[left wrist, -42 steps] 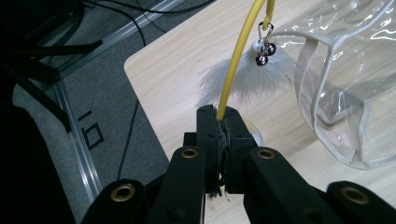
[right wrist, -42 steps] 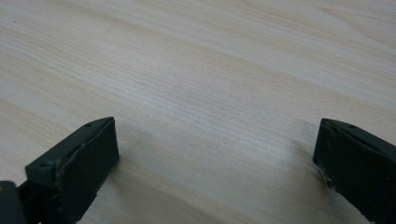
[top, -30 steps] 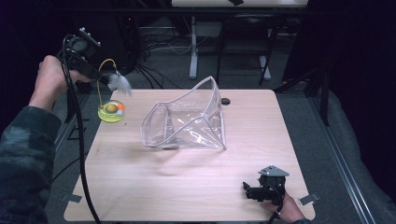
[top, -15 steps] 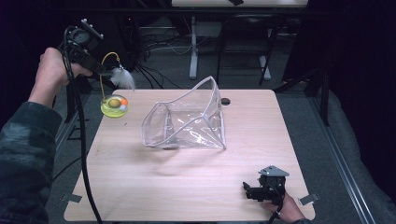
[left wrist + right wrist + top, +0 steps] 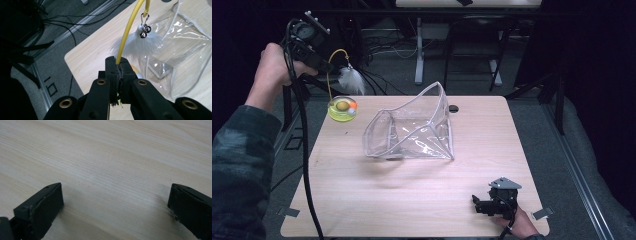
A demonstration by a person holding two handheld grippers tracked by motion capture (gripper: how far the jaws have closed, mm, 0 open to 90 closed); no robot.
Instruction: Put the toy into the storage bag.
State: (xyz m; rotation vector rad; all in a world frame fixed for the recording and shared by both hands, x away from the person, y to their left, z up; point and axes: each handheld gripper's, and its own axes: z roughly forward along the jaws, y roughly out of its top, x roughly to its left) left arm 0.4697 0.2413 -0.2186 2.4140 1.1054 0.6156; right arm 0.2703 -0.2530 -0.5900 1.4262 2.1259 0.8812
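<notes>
Dark floor and cables surround the pale wooden counter. Left tool, clamped on the yellow wire, holds one cat toy above the counter's far left corner: feather tuft, suction base. Light, springy; likely best gripped at the wire. Right tool rests wide open, empty. One clear plastic bag lies mid-counter.

Right gripper low over bare pale wooden tabletop, jaws wide apart, nothing between.
</notes>
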